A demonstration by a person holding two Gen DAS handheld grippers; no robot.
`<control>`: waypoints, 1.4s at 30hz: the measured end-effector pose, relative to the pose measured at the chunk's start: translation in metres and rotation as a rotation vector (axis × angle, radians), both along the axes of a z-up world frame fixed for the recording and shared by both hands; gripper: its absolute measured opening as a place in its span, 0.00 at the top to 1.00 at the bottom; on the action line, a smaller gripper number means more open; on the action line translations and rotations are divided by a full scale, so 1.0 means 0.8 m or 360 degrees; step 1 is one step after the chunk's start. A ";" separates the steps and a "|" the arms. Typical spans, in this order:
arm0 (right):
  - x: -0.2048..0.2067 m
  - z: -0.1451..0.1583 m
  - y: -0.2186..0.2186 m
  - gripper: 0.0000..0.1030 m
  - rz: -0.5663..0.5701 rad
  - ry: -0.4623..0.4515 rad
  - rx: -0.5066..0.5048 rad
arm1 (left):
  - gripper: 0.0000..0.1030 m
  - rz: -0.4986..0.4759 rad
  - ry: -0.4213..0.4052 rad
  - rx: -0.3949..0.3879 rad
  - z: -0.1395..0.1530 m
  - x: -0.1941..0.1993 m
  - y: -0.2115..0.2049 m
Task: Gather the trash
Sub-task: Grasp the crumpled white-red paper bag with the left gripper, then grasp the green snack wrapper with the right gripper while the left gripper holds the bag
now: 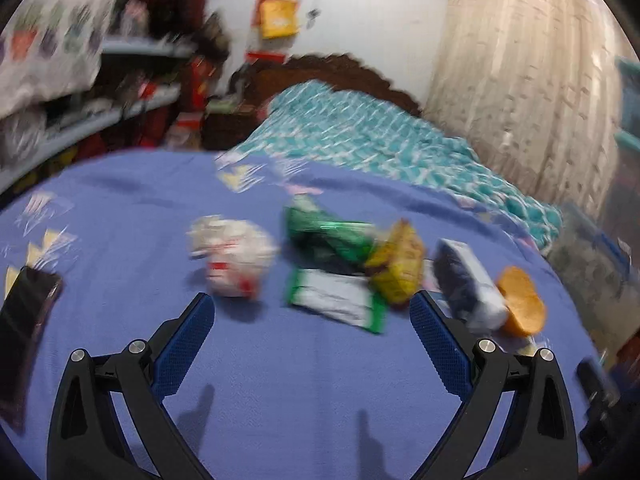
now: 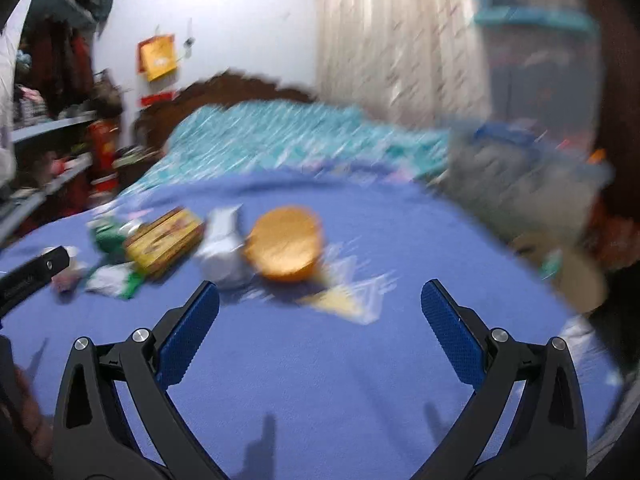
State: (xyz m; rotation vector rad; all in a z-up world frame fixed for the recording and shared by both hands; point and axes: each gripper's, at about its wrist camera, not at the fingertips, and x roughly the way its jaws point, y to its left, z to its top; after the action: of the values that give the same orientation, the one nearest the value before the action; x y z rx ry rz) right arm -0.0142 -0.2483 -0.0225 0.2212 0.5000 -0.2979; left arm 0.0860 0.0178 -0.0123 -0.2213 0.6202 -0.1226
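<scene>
Several pieces of trash lie in a row on a blue bedspread (image 1: pixel 304 380). From the left: a crumpled white wrapper (image 1: pixel 232 260), a green packet (image 1: pixel 328 232), a white and green wrapper (image 1: pixel 340 300), a yellow packet (image 1: pixel 400 268), a dark blue and white packet (image 1: pixel 468 284) and an orange round lid (image 1: pixel 522 302). My left gripper (image 1: pixel 312 312) is open and empty, just short of them. My right gripper (image 2: pixel 320 300) is open and empty, short of the orange lid (image 2: pixel 284 244) and a clear wrapper (image 2: pixel 344 292). Both views are blurred.
A dark phone (image 1: pixel 24 344) lies at the bedspread's left edge. A teal quilt (image 1: pixel 360 136) and a wooden headboard (image 1: pixel 320 68) lie beyond. Cluttered shelves (image 1: pixel 80 112) stand left. A clear bin (image 2: pixel 520 184) stands right, by the curtain (image 2: pixel 400 40).
</scene>
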 end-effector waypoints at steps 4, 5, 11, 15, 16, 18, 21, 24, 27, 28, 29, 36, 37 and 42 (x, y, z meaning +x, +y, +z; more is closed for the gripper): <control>0.055 -0.012 0.038 0.37 0.0450 0.0173 0.0222 | 0.10 0.0082 0.0280 -0.0209 0.001 0.053 0.078; 0.074 -0.016 0.051 0.43 0.0564 0.0225 0.0282 | 0.10 0.0091 0.0323 -0.0233 0.000 0.064 0.089; 0.162 -0.040 0.103 0.44 0.0801 0.0444 0.0481 | 0.09 -0.0009 0.0486 -0.0347 -0.012 0.119 0.104; 0.200 -0.056 0.119 0.43 0.0740 0.0488 0.0459 | 0.09 -0.0029 0.0607 -0.0302 -0.033 0.153 0.083; 0.205 -0.056 0.120 0.36 0.0712 0.0491 0.0442 | 0.09 -0.0036 0.0640 -0.0296 -0.039 0.158 0.077; 0.211 -0.058 0.123 0.29 0.0709 0.0481 0.0456 | 0.09 -0.0025 0.0646 -0.0245 -0.049 0.165 0.069; 0.203 -0.057 0.134 0.48 0.0904 0.0471 0.0531 | 0.52 -0.0080 0.0638 -0.0226 -0.049 0.158 0.064; 0.185 -0.052 0.152 0.61 0.1161 0.0471 0.0591 | 0.57 -0.0089 0.0617 -0.0240 -0.048 0.141 0.080; 0.158 -0.045 0.157 0.60 0.1263 0.0418 0.0553 | 0.57 -0.0023 0.0570 -0.0253 -0.046 0.115 0.103; 0.154 -0.044 0.157 0.54 0.1235 0.0406 0.0517 | 0.57 0.0008 0.0553 -0.0245 -0.048 0.109 0.110; 0.154 -0.044 0.153 0.49 0.1177 0.0395 0.0483 | 0.56 0.0023 0.0541 -0.0253 -0.049 0.106 0.116; 0.195 -0.044 0.134 0.26 0.0867 0.0413 0.0414 | 0.52 0.0021 0.0407 -0.0159 -0.052 0.091 0.105; 0.203 -0.046 0.132 0.25 0.0843 0.0423 0.0426 | 0.52 0.0020 0.0412 -0.0184 -0.053 0.092 0.108; 0.245 -0.054 0.140 0.21 0.0772 0.0487 0.0467 | 0.53 0.0030 0.0389 -0.0311 -0.056 0.089 0.125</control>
State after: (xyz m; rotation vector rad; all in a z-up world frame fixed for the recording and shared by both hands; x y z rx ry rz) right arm 0.1815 -0.1359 -0.0654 0.3326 0.8812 0.2228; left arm 0.1569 0.1178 -0.0574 -0.4351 0.8500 -0.1394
